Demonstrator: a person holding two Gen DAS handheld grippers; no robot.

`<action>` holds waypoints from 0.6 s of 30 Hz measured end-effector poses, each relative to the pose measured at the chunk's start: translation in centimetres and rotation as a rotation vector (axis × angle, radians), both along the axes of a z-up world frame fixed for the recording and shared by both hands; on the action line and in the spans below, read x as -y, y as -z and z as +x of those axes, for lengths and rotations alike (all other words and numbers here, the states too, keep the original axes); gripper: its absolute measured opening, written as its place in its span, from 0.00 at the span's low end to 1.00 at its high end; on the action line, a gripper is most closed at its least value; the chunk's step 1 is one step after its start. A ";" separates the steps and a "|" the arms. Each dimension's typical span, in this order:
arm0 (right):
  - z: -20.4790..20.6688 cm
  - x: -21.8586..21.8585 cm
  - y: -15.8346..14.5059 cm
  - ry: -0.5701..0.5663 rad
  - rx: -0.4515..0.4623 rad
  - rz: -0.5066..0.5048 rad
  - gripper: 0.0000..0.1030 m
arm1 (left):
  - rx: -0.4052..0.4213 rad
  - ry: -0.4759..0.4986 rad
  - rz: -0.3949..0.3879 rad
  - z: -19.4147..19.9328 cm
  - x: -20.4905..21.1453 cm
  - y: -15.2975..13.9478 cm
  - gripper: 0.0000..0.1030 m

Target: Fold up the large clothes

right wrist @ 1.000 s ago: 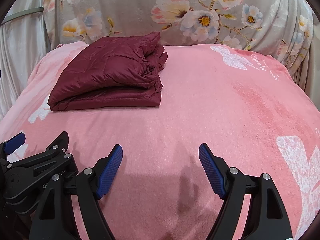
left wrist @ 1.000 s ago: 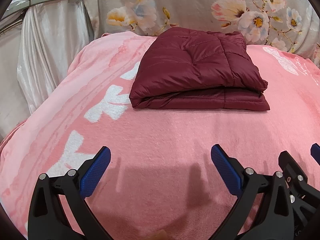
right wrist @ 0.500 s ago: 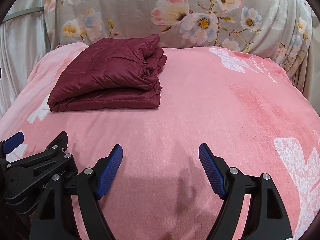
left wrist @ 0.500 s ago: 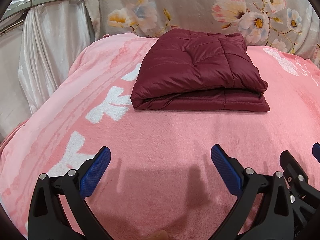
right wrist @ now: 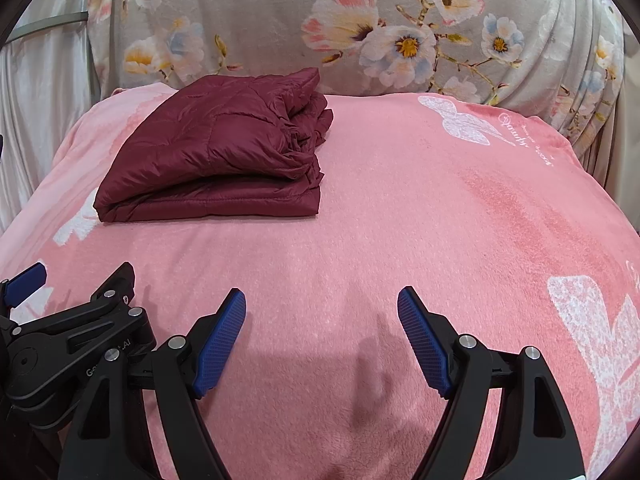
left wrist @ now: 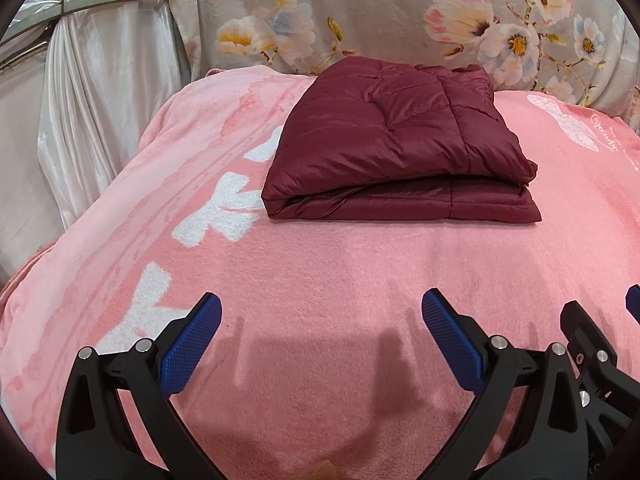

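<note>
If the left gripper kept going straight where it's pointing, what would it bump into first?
Probably the pink blanket. The open left gripper tilts down at bare blanket, short of the folded maroon jacket, though depth is hard to judge.

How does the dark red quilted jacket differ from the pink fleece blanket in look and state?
The dark red quilted jacket is glossy, stitched and plain; the pink fleece blanket is fuzzy, with white printed shapes. The jacket is folded into a thick, layered bundle; the blanket is spread out flat. The jacket lies on top; the blanket lies under it and covers far more area. Both are soft textiles, and no gripper touches either.
</note>
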State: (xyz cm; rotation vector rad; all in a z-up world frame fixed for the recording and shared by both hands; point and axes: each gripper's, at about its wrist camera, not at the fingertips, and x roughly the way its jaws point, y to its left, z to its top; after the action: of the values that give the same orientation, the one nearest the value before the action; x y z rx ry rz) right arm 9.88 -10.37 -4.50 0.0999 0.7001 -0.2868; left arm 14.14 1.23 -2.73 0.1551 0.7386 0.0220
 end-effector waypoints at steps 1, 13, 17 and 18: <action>0.0 0.0 0.0 0.000 0.000 0.000 0.75 | 0.000 0.000 0.000 0.0 0.0 0.0 0.95; 0.0 0.0 0.0 -0.001 0.000 -0.001 0.75 | 0.001 0.002 0.000 0.0 0.0 0.1 0.95; 0.0 0.0 0.0 -0.001 0.000 -0.001 0.75 | 0.001 0.001 0.001 0.0 0.0 0.0 0.95; 0.0 0.0 0.0 -0.002 0.000 -0.001 0.75 | 0.001 0.001 0.001 0.0 0.0 0.1 0.95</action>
State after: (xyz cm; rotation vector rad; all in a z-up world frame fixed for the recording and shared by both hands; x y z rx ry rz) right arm 9.89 -10.39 -4.48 0.0982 0.6999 -0.2855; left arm 14.11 1.22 -2.81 0.1561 0.7375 0.0210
